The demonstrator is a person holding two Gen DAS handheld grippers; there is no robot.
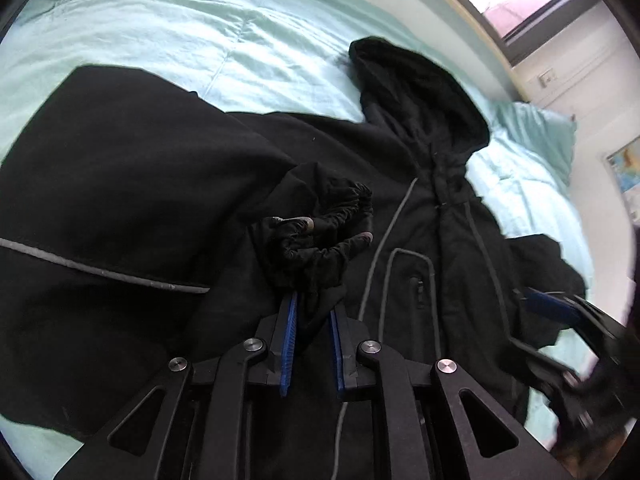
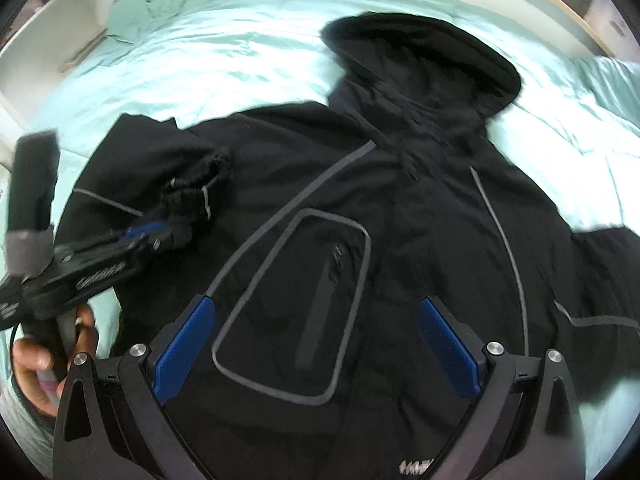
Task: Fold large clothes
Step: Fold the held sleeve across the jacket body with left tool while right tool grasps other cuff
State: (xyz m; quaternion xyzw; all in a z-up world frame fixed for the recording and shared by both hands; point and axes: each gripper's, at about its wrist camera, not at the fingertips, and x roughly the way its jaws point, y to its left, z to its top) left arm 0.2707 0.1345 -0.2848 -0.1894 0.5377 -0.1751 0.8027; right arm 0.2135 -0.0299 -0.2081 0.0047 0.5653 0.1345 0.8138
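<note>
Right now the black hooded jacket (image 2: 400, 208) is lying face up on the pale green bed (image 2: 200, 48), hood (image 2: 424, 56) pointing away from both cameras and hem toward them, so its long axis is running straight ahead of the person. The left gripper (image 1: 312, 312) is pinching the elastic cuff (image 1: 320, 236) of one sleeve, its blue pads nearly together with dark cloth bunched between them. In the right wrist view that cuff (image 2: 200, 184) is hanging just over the jacket's chest, to the left of the grey-outlined zip pocket (image 2: 296, 300), with the sleeve (image 1: 120, 184) trailing back toward the left edge of the garment.

The right gripper (image 2: 320, 344) is hovering wide, holding nothing, directly above the pocket and the middle of the body. The other sleeve (image 2: 600, 264) is lying crumpled off to the right, near the bed's far side.

What the next move seems to turn on is this: the held cuff is sitting on the left half of the chest, and the zip line (image 2: 416, 168) running down from the hood lies to its right. Carrying the sleeve across the body, at right angles to the long axis, looks like the left gripper's job, since it already has the cloth. The right one is nearer the untouched sleeve and would have to swing outward to reach it.
</note>
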